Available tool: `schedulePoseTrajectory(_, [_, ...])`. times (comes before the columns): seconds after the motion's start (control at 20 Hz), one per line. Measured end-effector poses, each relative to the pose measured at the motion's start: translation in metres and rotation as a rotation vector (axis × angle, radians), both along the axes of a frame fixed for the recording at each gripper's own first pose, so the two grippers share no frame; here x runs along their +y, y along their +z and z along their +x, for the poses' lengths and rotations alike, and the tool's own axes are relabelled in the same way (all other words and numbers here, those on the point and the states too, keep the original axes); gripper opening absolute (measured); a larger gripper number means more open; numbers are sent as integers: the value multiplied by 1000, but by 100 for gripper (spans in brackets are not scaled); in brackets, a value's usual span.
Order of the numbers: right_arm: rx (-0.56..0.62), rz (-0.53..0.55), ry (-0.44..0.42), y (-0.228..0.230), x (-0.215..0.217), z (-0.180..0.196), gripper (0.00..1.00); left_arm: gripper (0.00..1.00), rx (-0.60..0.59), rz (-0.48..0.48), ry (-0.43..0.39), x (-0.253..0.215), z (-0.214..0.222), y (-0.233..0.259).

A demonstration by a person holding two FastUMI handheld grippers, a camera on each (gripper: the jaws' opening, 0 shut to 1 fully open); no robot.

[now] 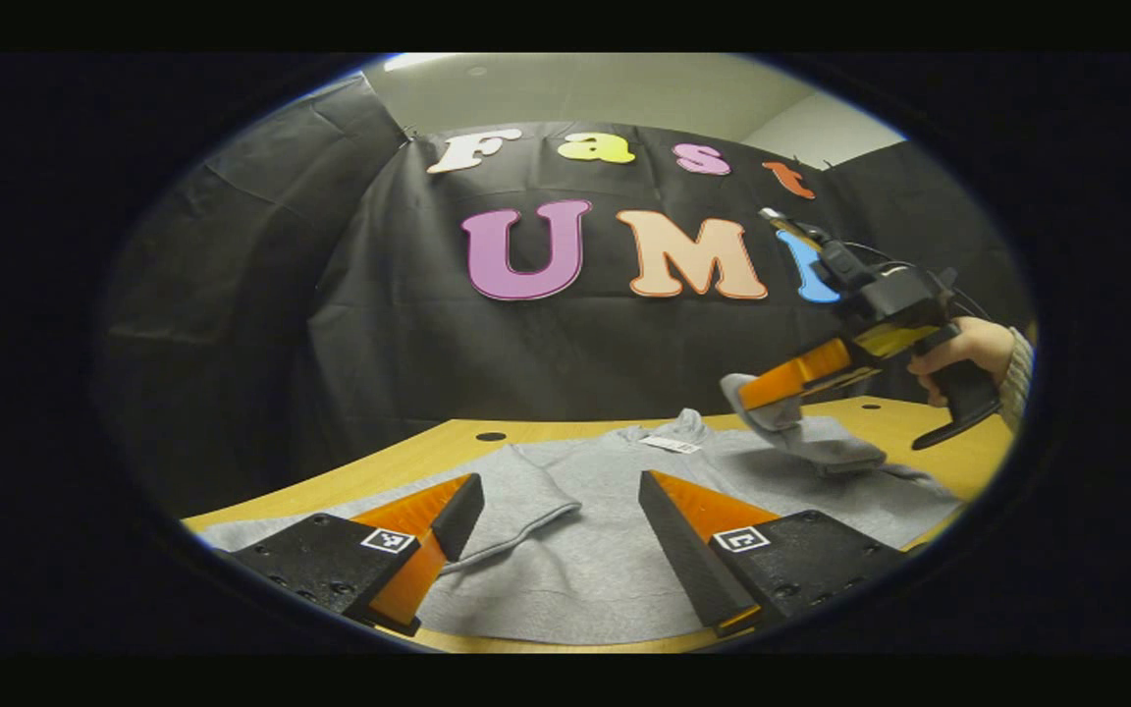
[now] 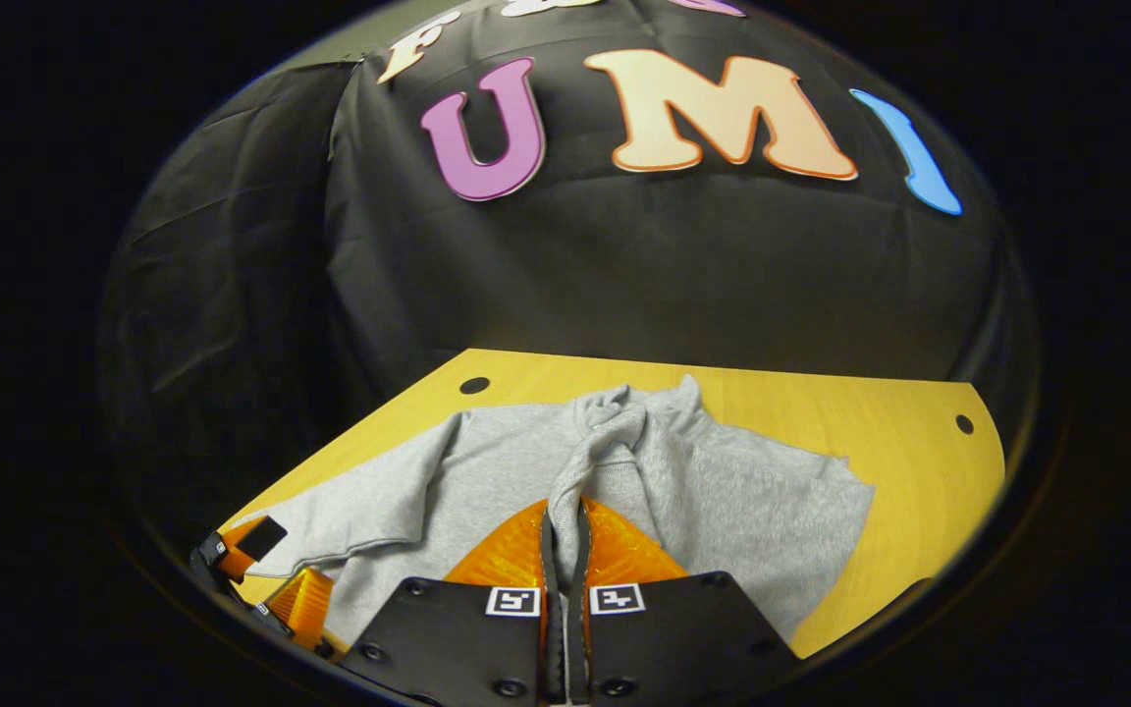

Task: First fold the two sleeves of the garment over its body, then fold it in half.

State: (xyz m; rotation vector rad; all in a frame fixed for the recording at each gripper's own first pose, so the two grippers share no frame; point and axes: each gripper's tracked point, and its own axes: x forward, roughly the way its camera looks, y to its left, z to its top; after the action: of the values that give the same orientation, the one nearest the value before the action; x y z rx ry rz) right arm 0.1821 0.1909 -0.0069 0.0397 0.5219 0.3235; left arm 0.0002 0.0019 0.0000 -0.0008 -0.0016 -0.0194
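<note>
Clamping the limp grey sleeve (image 2: pixel 565 481) at its cuff, right tool (image 2: pixel 564 535) lifts soft garment (image 1: pixel 615 511); left tool (image 1: pixel 556 520) gapes.

Left gripper view: low, near table's (image 1: pixel 448 437) front edge, facing wall. Right gripper view: higher, closer. Shared: garment (image 2: pixel 723 491).

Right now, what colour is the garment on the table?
Plain grey, no pattern; the garment shows best in the right gripper view, spread on the table.
</note>
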Motion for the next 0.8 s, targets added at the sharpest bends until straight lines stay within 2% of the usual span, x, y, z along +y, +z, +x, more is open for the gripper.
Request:
schedulePoseTrajectory(0.2, [-5, 35, 88, -9, 70, 17, 4, 94, -1, 0, 0, 0, 0, 0])
schedulePoseTrajectory(0.35, [10, 54, 122, -24, 110, 27, 4, 94, -1, -1, 0, 0, 1, -1])
schedulePoseTrajectory(0.65, [27, 58, 103, -59, 139, 49, 4, 94, -1, 0, -1, 0, 1, 0])
schedulePoseTrajectory(0.8, [55, 72, 111, -70, 143, 51, 7, 94, -1, 0, -1, 0, 0, 0])
